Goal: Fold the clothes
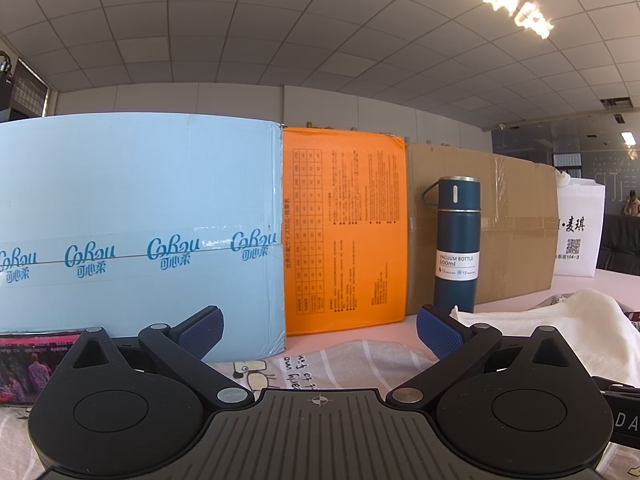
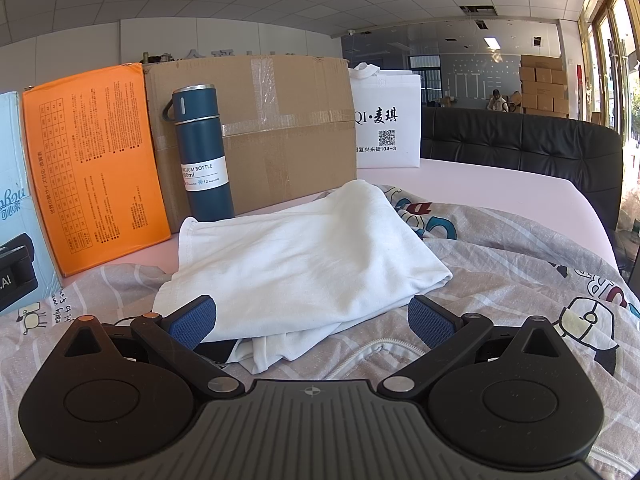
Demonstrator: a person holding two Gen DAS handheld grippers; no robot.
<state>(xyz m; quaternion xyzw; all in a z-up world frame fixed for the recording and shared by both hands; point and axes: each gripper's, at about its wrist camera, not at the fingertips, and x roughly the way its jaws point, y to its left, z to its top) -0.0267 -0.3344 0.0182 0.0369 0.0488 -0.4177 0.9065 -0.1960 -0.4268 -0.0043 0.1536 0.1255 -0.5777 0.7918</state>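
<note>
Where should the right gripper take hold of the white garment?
Judging by its pose, grip the white garment at its bunched near edge, coming straight in low. That loose hem lies directly between the open right gripper fingers, lifted off the patterned cloth.

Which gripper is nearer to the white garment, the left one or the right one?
Right. The right gripper is open directly in front of the white garment, whose near edge lies between its fingers. The left gripper points at the boxes, with the garment off to its right side.
</note>
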